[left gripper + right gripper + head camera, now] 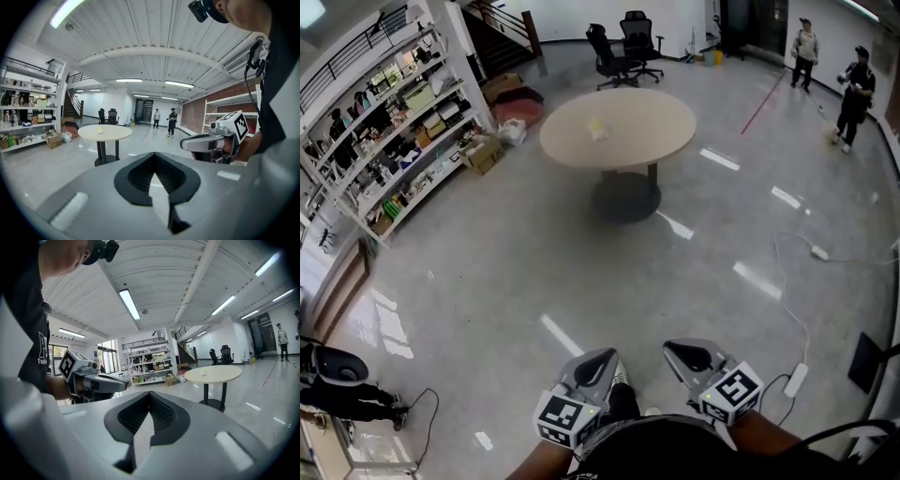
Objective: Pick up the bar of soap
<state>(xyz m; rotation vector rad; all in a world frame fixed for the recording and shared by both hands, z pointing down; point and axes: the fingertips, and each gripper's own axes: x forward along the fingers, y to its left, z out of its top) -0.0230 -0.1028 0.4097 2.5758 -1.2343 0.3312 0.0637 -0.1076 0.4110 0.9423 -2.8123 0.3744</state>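
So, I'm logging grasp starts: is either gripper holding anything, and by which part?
Nothing is held: the left gripper and right gripper both have shut, empty jaws; the soap lies on the distant round table.

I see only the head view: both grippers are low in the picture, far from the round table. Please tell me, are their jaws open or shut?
Observer: The right gripper view shows the right gripper shut, with nothing between its jaws.
Operator: And the left one?
Observer: By its own view, the left gripper is shut as well, and empty.
Operator: Does it point at the soap?
Observer: Not quite. In the left gripper view the small yellow piece, probably the bar of soap, lies on the round table, to the left of the jaws' line.
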